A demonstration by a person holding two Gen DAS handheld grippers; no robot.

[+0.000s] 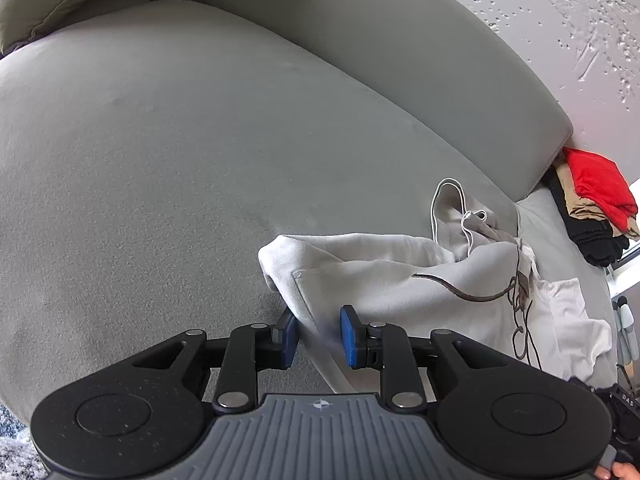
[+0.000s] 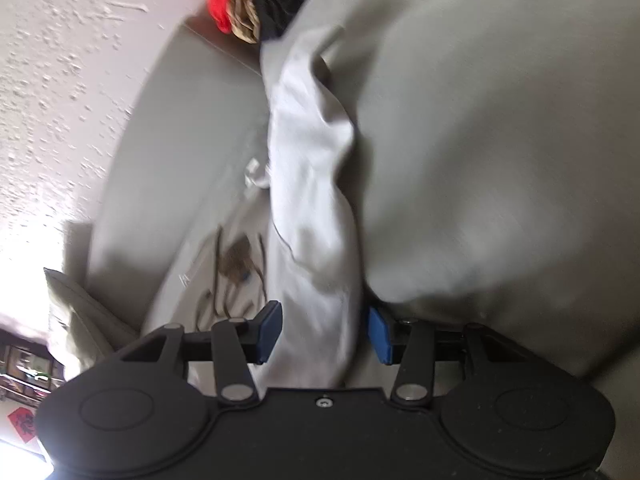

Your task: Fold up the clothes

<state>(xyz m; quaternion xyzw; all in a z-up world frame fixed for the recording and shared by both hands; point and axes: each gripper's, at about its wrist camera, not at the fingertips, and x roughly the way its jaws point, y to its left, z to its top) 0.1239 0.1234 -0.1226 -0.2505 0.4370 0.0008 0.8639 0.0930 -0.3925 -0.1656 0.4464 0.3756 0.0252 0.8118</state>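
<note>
Blue pads (image 1: 352,336) of my left gripper (image 1: 318,334) stand apart around the hoodie (image 1: 380,276) edge on the sofa (image 1: 160,160). My right gripper (image 2: 324,330) looks parted too, its sleeve (image 2: 312,184) between, though blur hides any contact.

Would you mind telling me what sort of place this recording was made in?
Most likely a home living room: a grey sofa, a pile of folded clothes at its far end, and a textured wall behind.
</note>
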